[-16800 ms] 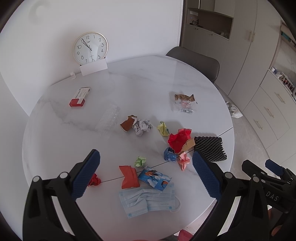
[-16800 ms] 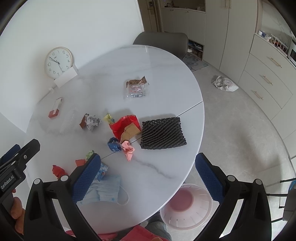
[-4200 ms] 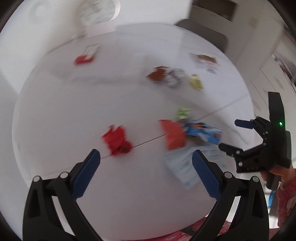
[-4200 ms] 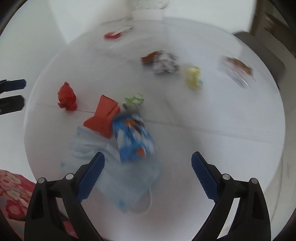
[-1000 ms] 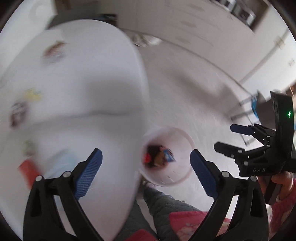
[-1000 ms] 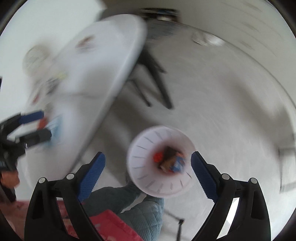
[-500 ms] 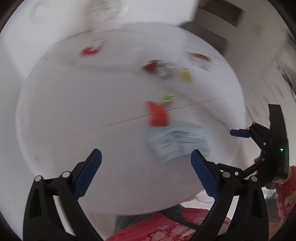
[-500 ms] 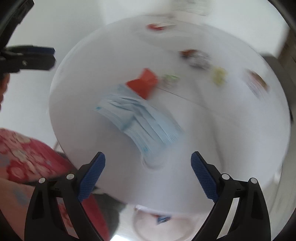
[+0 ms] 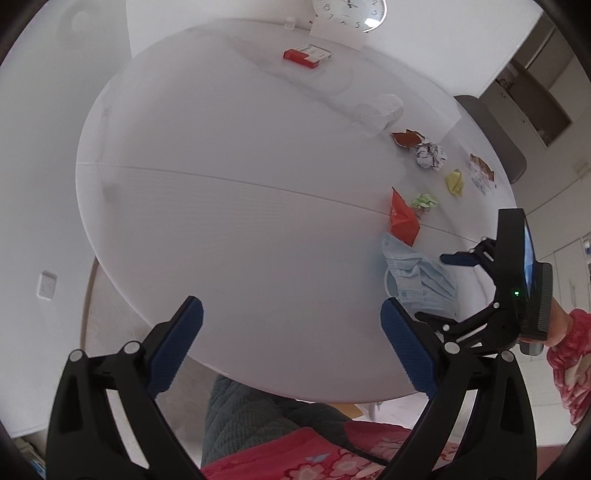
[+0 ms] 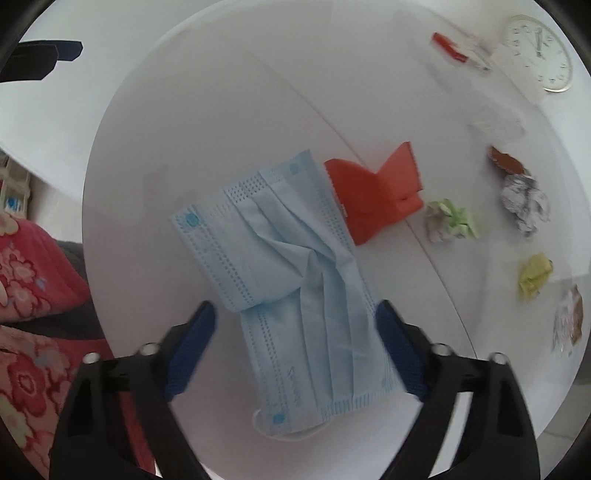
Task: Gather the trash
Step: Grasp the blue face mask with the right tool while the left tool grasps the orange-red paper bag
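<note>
Right gripper [image 10: 295,343] jaws just narrowing, straddling blue face mask [image 10: 295,266] at near table [image 9: 221,221] edge, pads apart from it. Left gripper [image 9: 291,347] wide, empty. Right view only: mask's ear loop. Clock [image 9: 351,11] cropped.

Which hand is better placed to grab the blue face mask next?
Right. The right gripper has been closing, its pads either side of the blue face mask but not yet pressing. The left gripper hangs open over bare table.
</note>
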`<state>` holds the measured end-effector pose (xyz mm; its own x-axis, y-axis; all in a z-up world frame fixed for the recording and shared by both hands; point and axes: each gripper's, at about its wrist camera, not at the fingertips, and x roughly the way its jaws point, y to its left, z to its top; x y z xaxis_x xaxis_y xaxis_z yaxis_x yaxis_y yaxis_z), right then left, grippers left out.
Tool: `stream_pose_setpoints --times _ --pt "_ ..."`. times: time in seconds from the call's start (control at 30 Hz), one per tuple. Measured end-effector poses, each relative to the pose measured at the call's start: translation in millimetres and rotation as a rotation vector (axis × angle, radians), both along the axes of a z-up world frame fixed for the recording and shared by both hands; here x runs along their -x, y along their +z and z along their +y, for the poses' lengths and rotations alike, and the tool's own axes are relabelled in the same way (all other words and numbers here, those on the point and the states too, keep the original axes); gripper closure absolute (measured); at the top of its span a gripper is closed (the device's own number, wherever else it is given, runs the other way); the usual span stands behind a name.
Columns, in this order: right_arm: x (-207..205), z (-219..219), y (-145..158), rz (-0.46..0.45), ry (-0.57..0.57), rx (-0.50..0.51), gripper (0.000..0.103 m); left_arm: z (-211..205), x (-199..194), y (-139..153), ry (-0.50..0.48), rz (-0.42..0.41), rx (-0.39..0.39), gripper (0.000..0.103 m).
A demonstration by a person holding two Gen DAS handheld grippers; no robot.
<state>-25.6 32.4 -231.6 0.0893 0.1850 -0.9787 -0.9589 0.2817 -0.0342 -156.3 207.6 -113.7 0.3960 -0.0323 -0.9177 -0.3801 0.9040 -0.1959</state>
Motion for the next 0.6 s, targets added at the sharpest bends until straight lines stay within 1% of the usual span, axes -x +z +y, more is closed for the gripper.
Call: stream_pose_setpoints --times 0.03,0.1,0.13,0.2,0.3,0.4,0.53,0.6 --pt "-3 1 -3 0.016 0.002 0.008 0.030 -1 -2 -1 0.001 -0.003 0.004 0.010" --pt "-7 2 -5 0.036 0.006 0.012 0.039 -3 -6 -3 -0.004 -0.005 0.010 0.010" --pt "-8 2 -5 0.036 0.008 0.012 0.042 -4 -9 -4 -0.009 -0.007 0.014 0.010" --pt "-11 1 -4 0.034 0.007 0.011 0.061 -4 -14 -4 -0.021 -0.007 0.016 0.010" --pt "-15 -4 -1 0.046 -0.009 -0.004 0.078 -8 -26 -5 -0.045 -0.007 0.020 0.010" --pt "-20 -8 1 0.050 -0.037 -0.025 0.086 -13 -41 -7 -0.078 -0.008 0.025 0.010" --pt "-17 -20 11 0.070 -0.091 -0.061 0.088 -24 -62 -12 -0.144 -0.005 0.040 0.011" --pt "-17 -31 22 0.090 -0.170 -0.109 0.088 -29 -73 -16 -0.179 0.000 0.059 0.011"
